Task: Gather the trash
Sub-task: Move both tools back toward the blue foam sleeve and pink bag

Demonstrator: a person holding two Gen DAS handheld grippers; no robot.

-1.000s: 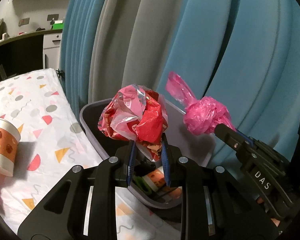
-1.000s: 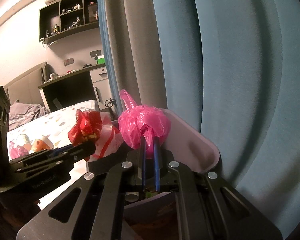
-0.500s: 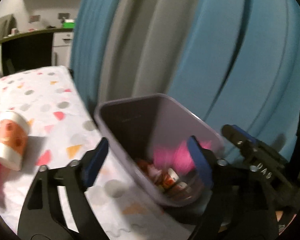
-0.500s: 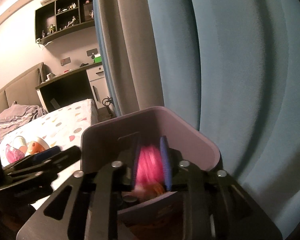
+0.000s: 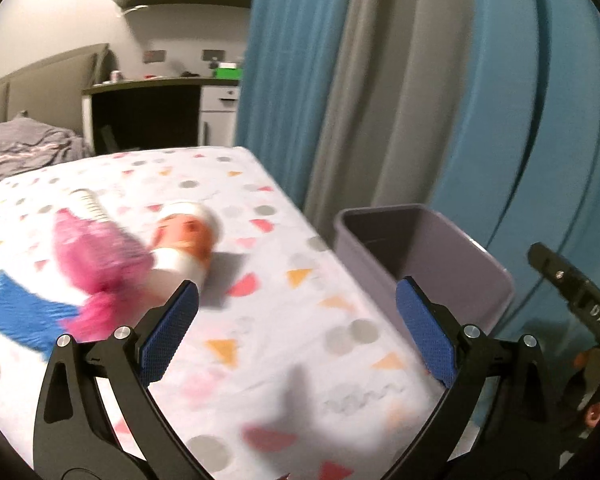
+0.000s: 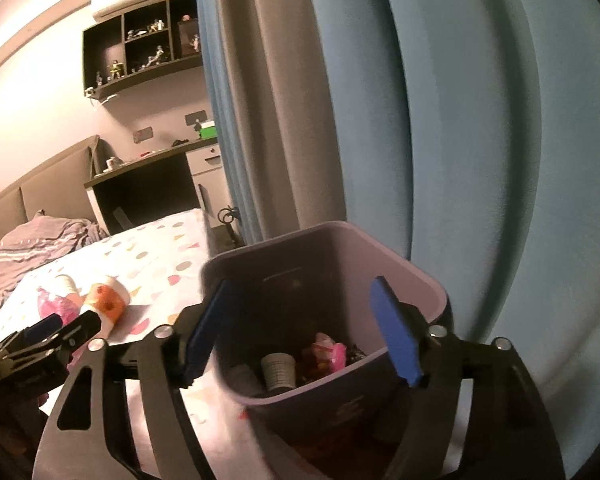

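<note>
Pink trash [image 6: 327,354] inside the bin [image 6: 428,280] shows only from the right claw [image 6: 304,332].

Bedroom, domestic: bed [image 6: 40,236] with headboard [image 6: 36,188], desk [image 6: 148,184], figurine shelves [image 6: 144,48], blue curtains [image 6: 480,120] ahead of grippers.

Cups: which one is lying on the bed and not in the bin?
The orange-and-white cup, on its side beside the pink bag. The grey cup is already inside the bin.
</note>
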